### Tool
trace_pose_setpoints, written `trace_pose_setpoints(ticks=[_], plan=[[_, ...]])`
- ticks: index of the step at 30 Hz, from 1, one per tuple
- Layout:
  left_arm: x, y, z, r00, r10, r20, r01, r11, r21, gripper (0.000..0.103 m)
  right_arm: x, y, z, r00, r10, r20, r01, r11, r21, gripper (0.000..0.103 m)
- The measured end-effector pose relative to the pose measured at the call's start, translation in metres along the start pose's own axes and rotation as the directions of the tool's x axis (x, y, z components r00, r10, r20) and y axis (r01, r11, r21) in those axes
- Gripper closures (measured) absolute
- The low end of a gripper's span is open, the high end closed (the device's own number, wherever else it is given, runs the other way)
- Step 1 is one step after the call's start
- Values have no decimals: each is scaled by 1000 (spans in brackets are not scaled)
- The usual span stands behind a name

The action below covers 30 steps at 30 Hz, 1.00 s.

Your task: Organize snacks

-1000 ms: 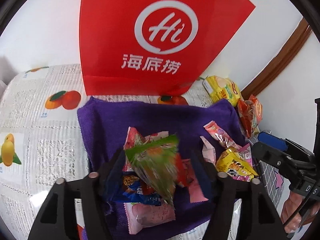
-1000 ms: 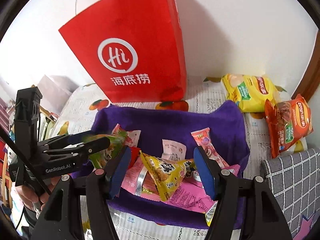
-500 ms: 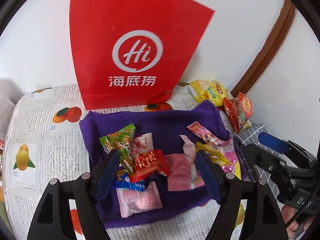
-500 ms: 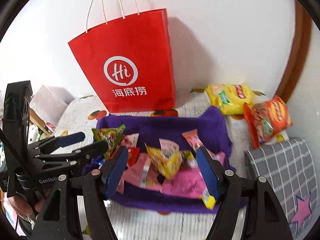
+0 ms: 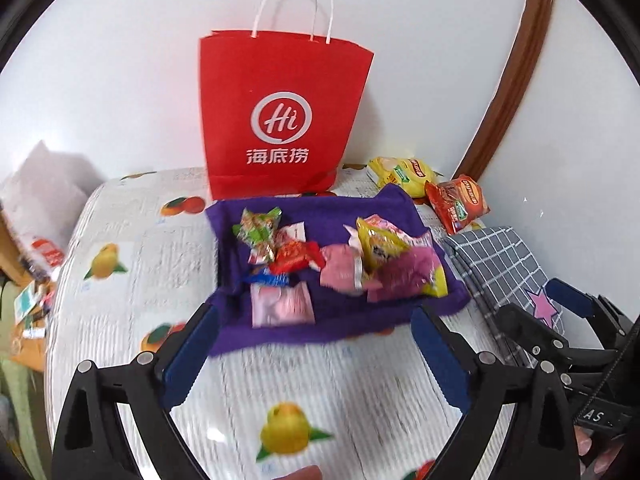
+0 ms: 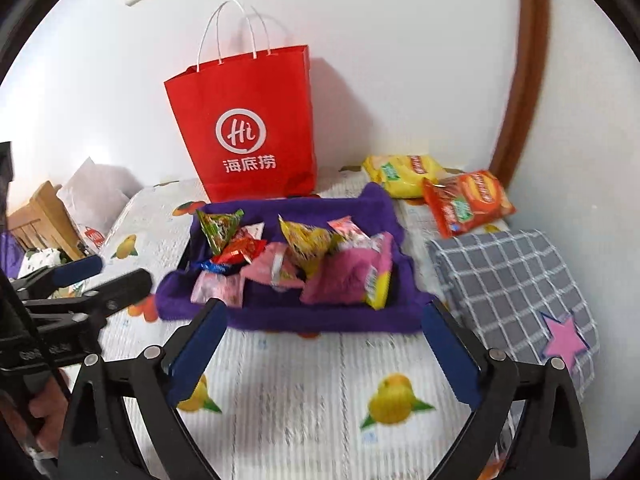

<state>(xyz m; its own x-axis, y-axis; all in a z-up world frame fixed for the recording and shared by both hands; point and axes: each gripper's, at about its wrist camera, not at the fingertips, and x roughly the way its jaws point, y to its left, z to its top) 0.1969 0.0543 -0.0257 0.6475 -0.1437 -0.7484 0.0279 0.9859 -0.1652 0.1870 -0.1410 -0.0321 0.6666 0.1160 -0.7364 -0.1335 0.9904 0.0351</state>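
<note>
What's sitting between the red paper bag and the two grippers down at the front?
The purple towel heaped with small snack packets lies between the red paper bag and both open grippers, left and right; then bare fruit-print tablecloth. Both wrist views show it.

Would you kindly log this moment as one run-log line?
left gripper: open, empty | right gripper: open, empty | snack packets: on purple cloth | red bag: upright behind
</note>
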Motion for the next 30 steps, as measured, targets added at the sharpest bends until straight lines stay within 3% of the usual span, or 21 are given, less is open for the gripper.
trace_pose_setpoints(ticks=[8, 18, 30], plan=[[-52, -16, -50, 998, 37, 42, -38, 999, 34, 6, -45, -7, -47, 1000, -12, -11, 12, 999, 48, 5], [-99, -32, -94, 994, 48, 97, -53, 998, 45, 6, -102, -17, -93, 998, -43, 46, 40, 997, 73, 5], [-124, -41, -132, 990, 54, 128, -59, 998, 35, 6, -139, -14, -124, 992, -71, 101, 65, 996, 55, 5]])
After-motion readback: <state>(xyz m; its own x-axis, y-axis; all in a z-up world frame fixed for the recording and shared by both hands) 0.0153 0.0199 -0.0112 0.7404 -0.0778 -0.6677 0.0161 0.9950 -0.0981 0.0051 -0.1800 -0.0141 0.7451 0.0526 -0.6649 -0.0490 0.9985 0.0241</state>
